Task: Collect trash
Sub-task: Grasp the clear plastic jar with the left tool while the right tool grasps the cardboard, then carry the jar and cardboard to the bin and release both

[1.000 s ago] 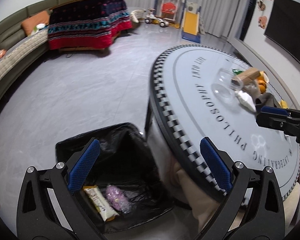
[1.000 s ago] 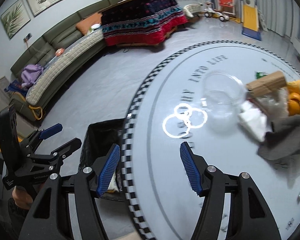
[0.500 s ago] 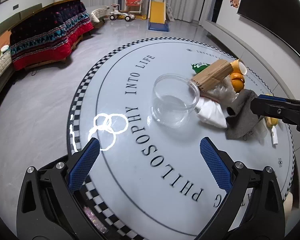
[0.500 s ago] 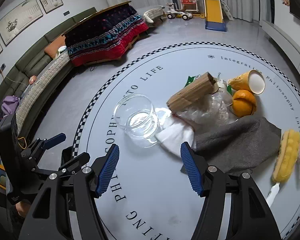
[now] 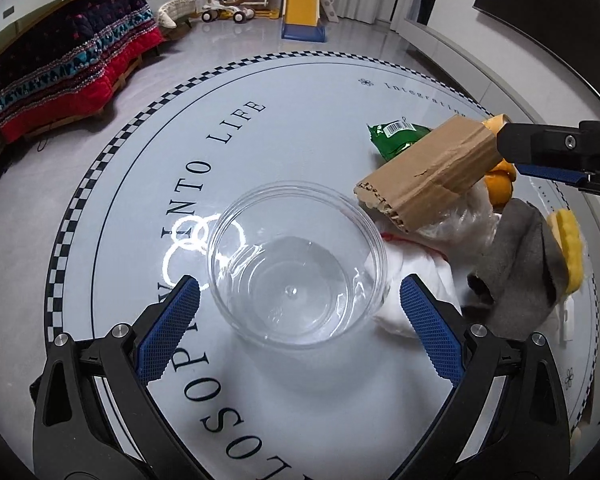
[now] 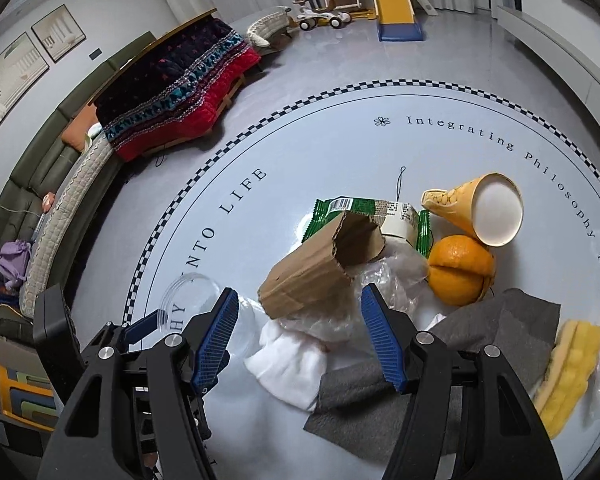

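bare table (image 5: 308,128) left of the clear bowl (image 5: 296,264); crowded trash pile (image 6: 380,280) blocks its right.

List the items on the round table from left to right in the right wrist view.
Clear plastic bowl → white tissue → cardboard piece → orange → yellow paper cup → yellow sponge. The wrapper, plastic film and grey cloth overlap these, so I left them out.

Even indoor light, ring-shaped glare on tabletop (image 5: 196,236), fisheye-bent dark edges
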### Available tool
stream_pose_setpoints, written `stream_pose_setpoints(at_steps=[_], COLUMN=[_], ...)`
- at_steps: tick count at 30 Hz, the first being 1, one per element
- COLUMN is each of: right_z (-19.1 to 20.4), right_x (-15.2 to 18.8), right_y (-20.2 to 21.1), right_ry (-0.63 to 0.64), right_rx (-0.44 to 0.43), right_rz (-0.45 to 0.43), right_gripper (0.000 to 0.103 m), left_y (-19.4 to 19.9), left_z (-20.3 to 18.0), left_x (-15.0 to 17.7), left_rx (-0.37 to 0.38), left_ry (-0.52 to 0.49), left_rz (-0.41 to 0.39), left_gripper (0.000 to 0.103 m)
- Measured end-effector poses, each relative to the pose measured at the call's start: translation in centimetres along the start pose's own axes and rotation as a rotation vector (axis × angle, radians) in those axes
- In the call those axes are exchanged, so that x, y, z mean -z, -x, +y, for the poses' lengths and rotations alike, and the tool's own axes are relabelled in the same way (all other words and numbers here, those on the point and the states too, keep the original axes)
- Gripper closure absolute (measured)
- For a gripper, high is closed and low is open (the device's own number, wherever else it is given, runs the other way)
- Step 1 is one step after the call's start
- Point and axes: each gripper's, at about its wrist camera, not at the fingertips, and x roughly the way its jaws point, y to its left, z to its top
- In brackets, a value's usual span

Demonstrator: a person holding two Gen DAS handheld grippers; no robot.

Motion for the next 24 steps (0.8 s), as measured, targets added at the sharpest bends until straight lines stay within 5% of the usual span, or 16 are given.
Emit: stream_pose_setpoints(at_steps=[10, 15, 24], right_z=[0.7, 1.2, 3.2], right_x=[-0.9, -0.4, -0.7], right_y=[-3.7, -3.9, 0.9], right_ry=[0.009, 0.006, 0.027], right_rx=[-0.033, -0.089, -0.125], right_rz=[0.056, 0.078, -0.003], right_gripper=[0.042, 0.09, 0.09], left_y=[-1.9, -2.0, 3.1], left_z=[1.5, 1.1, 2.2], left_x=[-0.7, -0.5, -0.1], left_rx=[0.027, 0.032, 0.009], left_ry=[0.04, 0.028, 0.036], left_rz=[-0.007, -0.013, -0.09], left_gripper=[0.007, 0.017, 0.017])
